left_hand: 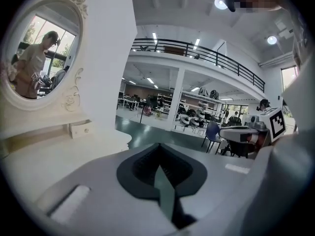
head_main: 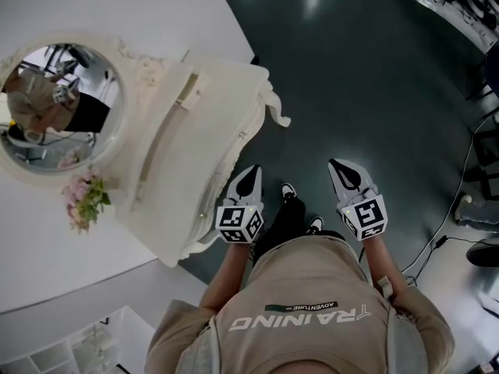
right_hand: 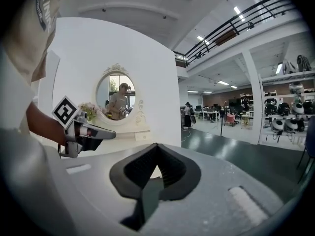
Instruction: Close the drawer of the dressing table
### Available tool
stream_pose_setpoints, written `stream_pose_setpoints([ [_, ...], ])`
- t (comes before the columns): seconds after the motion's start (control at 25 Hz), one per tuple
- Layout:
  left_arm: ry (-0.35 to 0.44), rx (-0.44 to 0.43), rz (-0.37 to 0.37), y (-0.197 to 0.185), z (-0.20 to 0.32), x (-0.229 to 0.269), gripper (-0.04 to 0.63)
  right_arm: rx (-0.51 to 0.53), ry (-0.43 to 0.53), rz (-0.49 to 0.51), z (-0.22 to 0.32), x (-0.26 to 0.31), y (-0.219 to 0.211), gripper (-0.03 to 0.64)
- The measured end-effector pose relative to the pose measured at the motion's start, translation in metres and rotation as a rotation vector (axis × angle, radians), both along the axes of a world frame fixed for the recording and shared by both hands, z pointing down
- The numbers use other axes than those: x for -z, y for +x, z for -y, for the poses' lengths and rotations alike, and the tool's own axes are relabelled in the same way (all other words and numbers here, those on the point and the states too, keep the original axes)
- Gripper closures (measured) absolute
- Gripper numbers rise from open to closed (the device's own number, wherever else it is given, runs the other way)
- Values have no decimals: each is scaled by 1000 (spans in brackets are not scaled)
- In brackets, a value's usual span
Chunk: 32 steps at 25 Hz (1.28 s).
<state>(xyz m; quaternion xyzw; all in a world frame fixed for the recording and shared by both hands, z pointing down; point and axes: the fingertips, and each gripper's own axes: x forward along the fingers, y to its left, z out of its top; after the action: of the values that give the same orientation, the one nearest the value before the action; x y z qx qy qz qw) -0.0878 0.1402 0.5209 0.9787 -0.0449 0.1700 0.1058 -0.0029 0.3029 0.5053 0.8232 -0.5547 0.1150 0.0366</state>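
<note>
Clearly the small drawer (head_main: 187, 89) sits on the dressing table (head_main: 204, 142), ahead and to the left of both grippers, its front lying along the shelf under the mirror (head_main: 58, 104). The left gripper (head_main: 250, 174) is nearer than the right gripper (head_main: 340, 170). Both have jaws pressed together and empty. Only the left gripper view shows the drawer's front and knob, which seem a little pulled out.

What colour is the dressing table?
The dressing table is cream white, seen best in the head view.
</note>
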Motion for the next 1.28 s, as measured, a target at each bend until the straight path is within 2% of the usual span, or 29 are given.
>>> stream_pose_setpoints([
  [0.24, 27, -70, -80, 66, 29, 32, 578, -54, 9, -13, 24, 31, 53, 615],
  [0.44, 32, -72, -96, 92, 64, 33, 578, -52, 35, -40, 74, 52, 81, 615],
  [0.64, 20, -39, -99, 98, 100, 31, 578, 19, 14, -25, 123, 48, 89, 615],
  [0.92, -10, 58, -75, 87, 158, 16, 578, 107, 15, -60, 188, 58, 90, 615],
  [1.08, -15, 76, -81, 94, 172, 15, 578, 138, -15, -56, 204, 52, 97, 615],
  [1.28, -15, 117, -65, 109, 185, 14, 578, 164, -32, -2, 215, 36, 114, 615],
])
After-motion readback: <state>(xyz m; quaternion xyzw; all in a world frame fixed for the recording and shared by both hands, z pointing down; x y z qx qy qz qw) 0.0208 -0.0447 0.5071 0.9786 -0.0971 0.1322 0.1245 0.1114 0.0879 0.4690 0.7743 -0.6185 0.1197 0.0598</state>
